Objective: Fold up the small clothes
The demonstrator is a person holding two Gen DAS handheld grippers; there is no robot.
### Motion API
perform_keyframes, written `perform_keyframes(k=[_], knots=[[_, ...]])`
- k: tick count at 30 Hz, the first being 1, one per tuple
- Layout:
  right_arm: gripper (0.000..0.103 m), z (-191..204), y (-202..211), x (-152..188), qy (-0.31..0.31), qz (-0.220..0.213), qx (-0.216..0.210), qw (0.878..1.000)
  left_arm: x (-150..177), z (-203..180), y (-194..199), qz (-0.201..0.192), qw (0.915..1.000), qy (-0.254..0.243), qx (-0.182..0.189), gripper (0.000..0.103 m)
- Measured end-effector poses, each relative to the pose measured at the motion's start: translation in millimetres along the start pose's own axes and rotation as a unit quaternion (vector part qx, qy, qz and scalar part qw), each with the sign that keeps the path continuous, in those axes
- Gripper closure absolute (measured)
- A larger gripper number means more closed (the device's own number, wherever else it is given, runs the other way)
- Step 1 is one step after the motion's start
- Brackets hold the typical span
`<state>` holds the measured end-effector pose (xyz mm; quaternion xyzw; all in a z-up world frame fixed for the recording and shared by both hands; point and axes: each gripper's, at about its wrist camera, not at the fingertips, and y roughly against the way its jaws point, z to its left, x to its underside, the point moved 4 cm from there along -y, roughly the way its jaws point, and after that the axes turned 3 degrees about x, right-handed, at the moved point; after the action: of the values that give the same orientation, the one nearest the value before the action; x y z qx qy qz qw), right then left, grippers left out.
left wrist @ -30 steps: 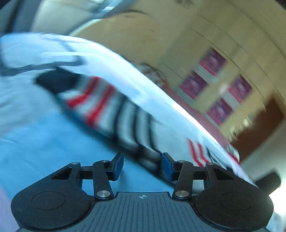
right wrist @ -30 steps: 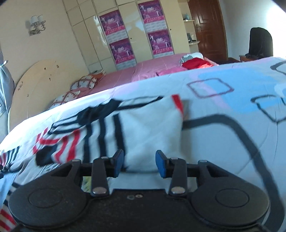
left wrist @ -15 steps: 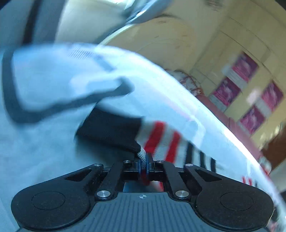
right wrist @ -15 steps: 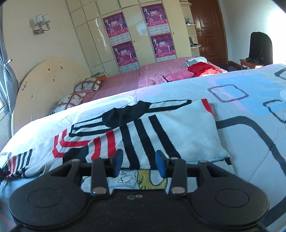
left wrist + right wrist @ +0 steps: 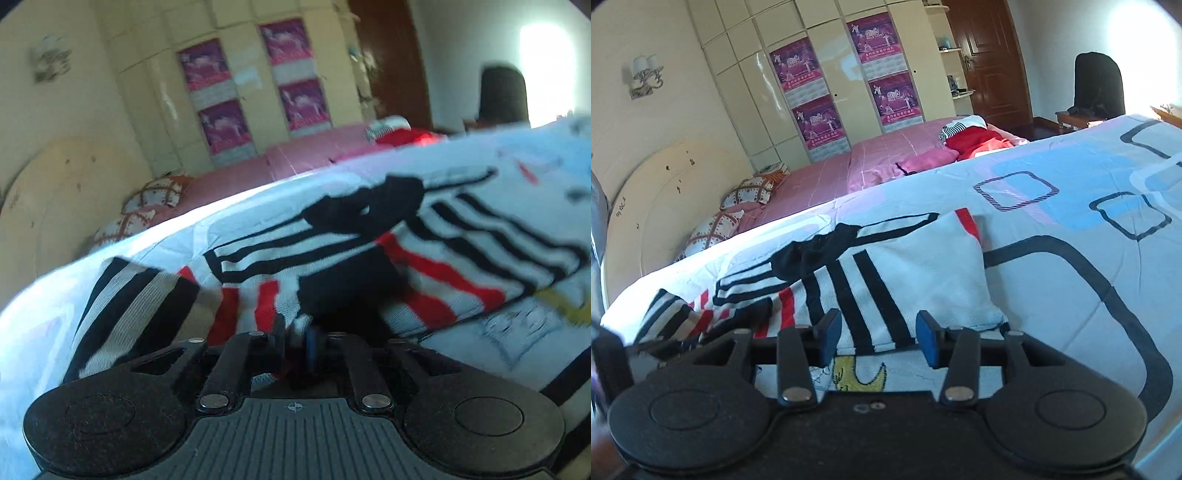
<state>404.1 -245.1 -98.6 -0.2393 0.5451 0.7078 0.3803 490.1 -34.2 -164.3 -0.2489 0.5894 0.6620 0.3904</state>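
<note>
Knitted, striped sweater lies spread on the patterned quilt, and in the left wrist view the left gripper is pinched tight on its dark cuff; a thin bite like that could slip mid-fold. From the right wrist view, the right gripper hangs with jaws apart over the sweater's near hem, where the folded sleeve could snag
</note>
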Motion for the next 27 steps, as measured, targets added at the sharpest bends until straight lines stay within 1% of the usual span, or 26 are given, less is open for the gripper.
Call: perform_keyframes(k=[1,2,4,5,7,8,9,11,12,13,14,15,16,17,19,20,21,23,25,27], knots=[[0.048,1,-1,0,-0.001,-0.002,-0.006,1.000,4,9,8,-0.004,0.9993,0.036,0.001,0.076],[0.046,4,-4,0,-0.003,-0.002,-0.013,1.000,10,23,17,-0.013,0.9979,0.063,-0.005,0.075],[0.046,13,-14,2,-0.017,0.009,-0.038,0.999,26,51,37,-0.043,0.9938,0.100,-0.023,0.075],[0.046,19,-22,4,-0.032,0.019,-0.058,0.998,34,63,45,-0.055,0.9909,0.118,-0.035,0.075],[0.046,34,-42,7,-0.067,0.041,-0.100,0.992,51,85,51,-0.069,0.9869,0.135,-0.055,0.075],[0.048,42,-54,8,-0.084,0.055,-0.119,0.988,59,101,53,-0.068,0.9845,0.146,-0.071,0.075],[0.048,53,-66,10,-0.100,0.072,-0.137,0.983,65,113,52,-0.063,0.9816,0.164,-0.076,0.075],[0.049,74,-90,15,-0.130,0.103,-0.169,0.972,75,125,36,-0.039,0.9767,0.200,-0.068,0.075],[0.049,84,-100,17,-0.138,0.111,-0.179,0.968,78,128,29,-0.032,0.9745,0.212,-0.066,0.075],[0.049,92,-112,19,-0.145,0.122,-0.184,0.965,80,131,21,-0.028,0.9725,0.222,-0.063,0.075],[0.049,99,-123,22,-0.150,0.139,-0.181,0.962,81,133,15,-0.024,0.9708,0.231,-0.058,0.075],[0.052,105,-133,26,-0.159,0.157,-0.176,0.959,81,135,10,-0.022,0.9701,0.235,-0.055,0.075],[0.055,109,-140,28,-0.169,0.166,-0.179,0.955,83,135,6,-0.021,0.9703,0.235,-0.052,0.075],[0.062,113,-144,29,-0.171,0.166,-0.179,0.954,84,135,0,-0.015,0.9707,0.235,-0.047,0.072],[0.088,121,-147,26,-0.154,0.161,-0.167,0.960,85,132,-9,-0.011,0.9703,0.238,-0.039,0.069],[0.096,124,-148,25,-0.143,0.163,-0.167,0.962,85,132,-15,-0.008,0.9710,0.236,-0.034,0.068],[0.096,126,-146,23,-0.130,0.157,-0.162,0.965,85,131,-20,-0.003,0.9716,0.234,-0.034,0.068],[0.097,128,-133,13,-0.100,0.124,-0.165,0.973,81,127,-24,-0.005,0.9701,0.240,-0.035,0.068],[0.097,132,-118,0,-0.071,0.096,-0.174,0.977,81,127,-28,-0.001,0.9694,0.243,-0.033,0.068],[0.097,136,-109,-12,-0.039,0.074,-0.175,0.981,81,125,-28,0.001,0.9699,0.241,-0.033,0.068]])
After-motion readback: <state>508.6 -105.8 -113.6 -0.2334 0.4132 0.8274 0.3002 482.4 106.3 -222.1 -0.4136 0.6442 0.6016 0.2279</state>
